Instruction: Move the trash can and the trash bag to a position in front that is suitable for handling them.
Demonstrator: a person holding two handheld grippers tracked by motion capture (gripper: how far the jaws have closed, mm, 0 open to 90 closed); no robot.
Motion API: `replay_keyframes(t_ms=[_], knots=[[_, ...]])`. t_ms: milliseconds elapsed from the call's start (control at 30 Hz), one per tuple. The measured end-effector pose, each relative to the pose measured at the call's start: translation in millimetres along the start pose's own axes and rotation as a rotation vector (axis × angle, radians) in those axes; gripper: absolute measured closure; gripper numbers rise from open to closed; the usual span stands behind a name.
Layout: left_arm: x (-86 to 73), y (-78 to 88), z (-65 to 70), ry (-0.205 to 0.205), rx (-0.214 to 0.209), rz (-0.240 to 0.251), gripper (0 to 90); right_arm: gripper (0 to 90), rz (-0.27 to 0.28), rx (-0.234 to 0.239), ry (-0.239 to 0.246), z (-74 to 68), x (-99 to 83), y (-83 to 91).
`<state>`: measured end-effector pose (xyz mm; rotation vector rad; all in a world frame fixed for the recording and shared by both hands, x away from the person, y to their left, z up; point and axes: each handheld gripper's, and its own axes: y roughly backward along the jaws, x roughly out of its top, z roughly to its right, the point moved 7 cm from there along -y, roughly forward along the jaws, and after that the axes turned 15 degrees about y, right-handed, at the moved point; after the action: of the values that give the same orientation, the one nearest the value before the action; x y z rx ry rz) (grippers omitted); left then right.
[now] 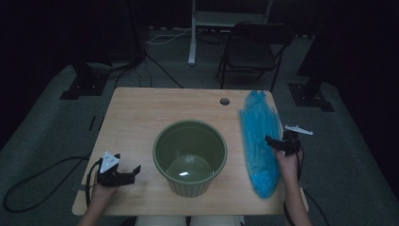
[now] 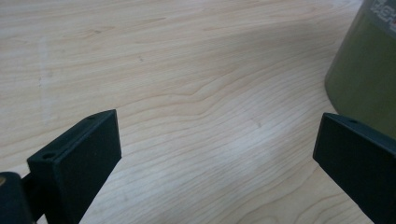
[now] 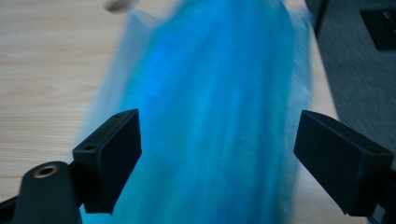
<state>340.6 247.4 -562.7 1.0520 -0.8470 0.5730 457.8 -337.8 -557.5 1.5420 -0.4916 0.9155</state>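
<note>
The pot [image 1: 190, 157] stands mid-table as the one tall obstacle. From it, bare wood runs open toward 9 and 12 o'clock across the table [image 1: 141, 117]. At 3 o'clock the flat blue bag [image 1: 259, 141] fills the strip to the edge. Between pot and bag a narrow lane stays free.

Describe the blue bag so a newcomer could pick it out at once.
Start at the wooden table and find the green pot at its middle. To the pot's right, along the table's right edge, lies the blue plastic bag, with the open right gripper over it. It is the table's only blue, soft, crinkled thing.
</note>
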Motion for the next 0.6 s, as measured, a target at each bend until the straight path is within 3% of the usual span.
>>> replay_keyframes(t_ms=[100, 133, 267, 467, 533, 600], knots=[[-0.9, 0.6, -1.9, 0.01, -0.001, 0.002, 1.5, 17.1, -0.027, -0.001, -0.005, 3.5, -6.5, -6.1], [-1.9, 0.5, -3.3, 0.018, -0.002, 0.002, 1.5, 20.9, -0.063, -0.012, -0.005, 5.3, -14.2, -13.1], [-2.8, 0.8, -3.8, 0.026, -0.001, 0.004, 1.5, 27.2, -0.092, 0.003, 0.001, 2.0, -22.5, -20.6], [-4.1, 0.5, -3.0, 0.025, -0.004, -0.001, 1.5, 38.3, -0.093, 0.002, 0.018, -2.5, -23.9, -21.6], [-5.1, 0.0, -1.8, 0.025, -0.009, -0.003, 1.5, 47.2, -0.108, -0.02, 0.063, -9.3, -24.5, -21.0], [-5.2, 0.4, -1.6, 0.022, -0.008, -0.004, 1.5, 51.4, -0.111, -0.02, 0.066, -12.9, -24.7, -19.9]])
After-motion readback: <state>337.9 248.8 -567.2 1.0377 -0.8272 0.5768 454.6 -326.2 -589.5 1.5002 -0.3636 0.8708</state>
